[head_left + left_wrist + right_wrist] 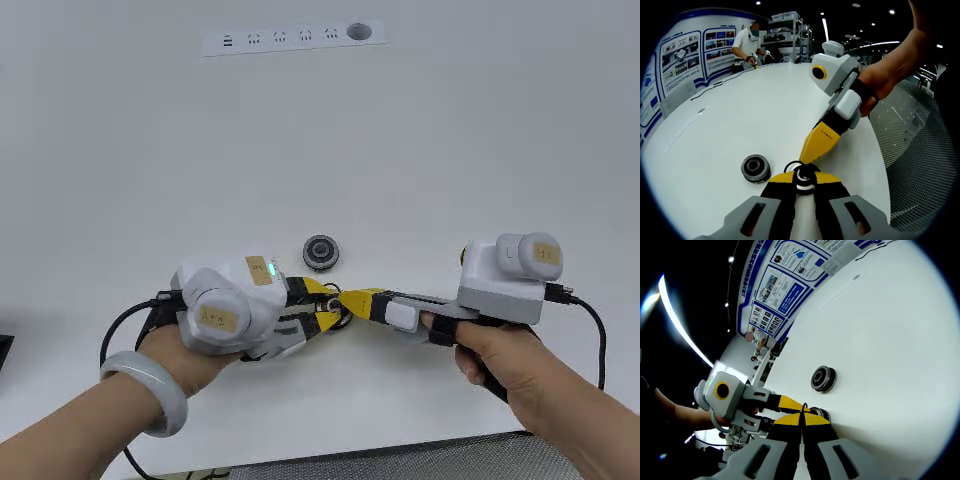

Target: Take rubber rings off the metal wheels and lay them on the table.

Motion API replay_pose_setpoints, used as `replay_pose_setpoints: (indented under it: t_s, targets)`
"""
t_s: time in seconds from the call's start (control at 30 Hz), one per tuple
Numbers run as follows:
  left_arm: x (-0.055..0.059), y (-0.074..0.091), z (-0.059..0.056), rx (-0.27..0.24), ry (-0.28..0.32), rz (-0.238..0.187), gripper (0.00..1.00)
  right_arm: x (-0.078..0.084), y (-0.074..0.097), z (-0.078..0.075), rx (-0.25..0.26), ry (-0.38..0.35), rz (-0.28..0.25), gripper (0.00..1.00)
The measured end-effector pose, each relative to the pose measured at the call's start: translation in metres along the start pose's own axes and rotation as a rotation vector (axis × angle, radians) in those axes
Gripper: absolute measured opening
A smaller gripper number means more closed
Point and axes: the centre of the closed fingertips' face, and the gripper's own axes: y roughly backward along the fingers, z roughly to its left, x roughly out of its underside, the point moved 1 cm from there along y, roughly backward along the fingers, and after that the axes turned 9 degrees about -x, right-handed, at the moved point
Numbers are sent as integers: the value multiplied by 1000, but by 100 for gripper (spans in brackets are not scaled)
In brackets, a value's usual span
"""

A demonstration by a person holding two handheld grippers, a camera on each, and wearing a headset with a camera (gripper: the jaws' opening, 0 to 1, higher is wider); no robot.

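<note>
A small metal wheel (333, 305) is held just above the white table (420, 170), and my left gripper (334, 309) is shut on it from the left. In the left gripper view the wheel (802, 179) sits between the yellow jaws of the left gripper (802, 175), with a black rubber ring (790, 166) partly off its rim. My right gripper (344, 298) comes in from the right, jaws shut, tip pinching that ring (807, 159). In the right gripper view its shut jaws (802, 416) meet the wheel (821, 414). A second wheel (321, 252) with its dark ring on lies flat just behind.
A white power strip (293, 37) lies at the table's far edge. Black cables trail from both grippers toward the near edge (590, 320). A grey mesh surface (400, 465) sits below the near edge. A person (747, 42) stands far off at the table's other end.
</note>
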Motion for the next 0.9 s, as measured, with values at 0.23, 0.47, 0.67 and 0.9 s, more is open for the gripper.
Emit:
replay_pose_setpoints:
  t_s: [0.23, 0.47, 0.67, 0.9]
  targets:
    - [-2, 3, 1, -9, 3, -11, 12, 1, 3, -3, 13, -2, 0, 2]
    - [-7, 7, 5, -27, 17, -34, 15, 2, 3, -4, 15, -3, 2, 2]
    - [-7, 9, 6, -34, 19, -36, 18, 2, 3, -3, 13, -3, 2, 2]
    - [-4, 12, 9, -47, 31, -32, 22, 1, 3, 0, 6, -3, -1, 2]
